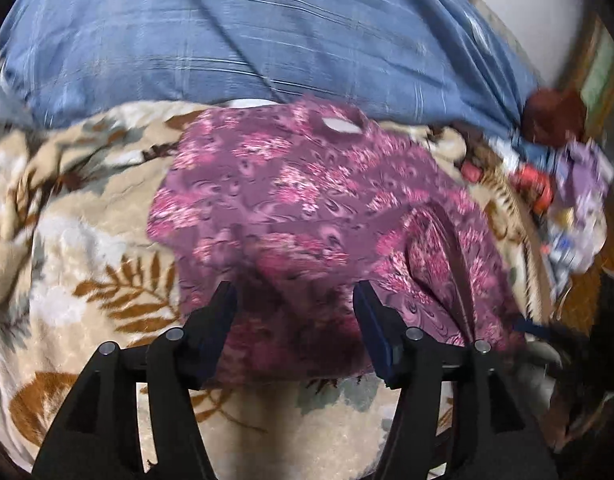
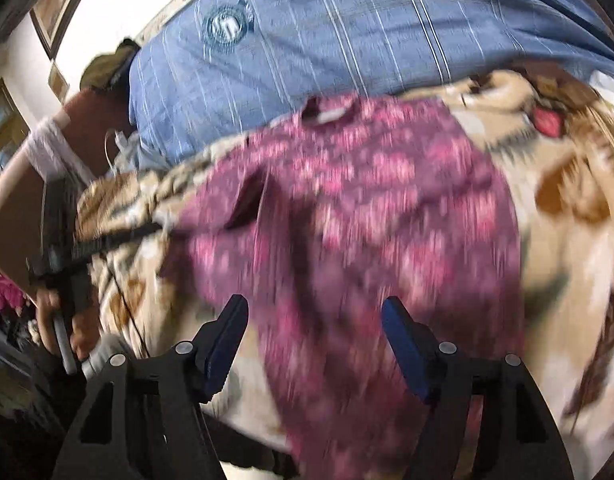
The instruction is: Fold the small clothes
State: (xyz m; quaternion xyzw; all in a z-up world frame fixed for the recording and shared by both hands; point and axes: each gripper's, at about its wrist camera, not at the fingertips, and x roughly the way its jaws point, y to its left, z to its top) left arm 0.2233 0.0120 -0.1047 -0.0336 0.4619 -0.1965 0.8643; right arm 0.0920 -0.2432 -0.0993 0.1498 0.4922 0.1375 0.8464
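A small purple garment with pink flower print lies spread on a beige leaf-patterned blanket, neck hole at the far end. One side is folded over at the right of the left wrist view. My left gripper is open, its fingers apart just above the garment's near hem. In the right wrist view the same garment is blurred. My right gripper is open over its near part, holding nothing.
A blue striped pillow lies beyond the garment. A pile of small items and clothes sits at the right edge of the bed. The person's arm and the other gripper show at the left of the right wrist view.
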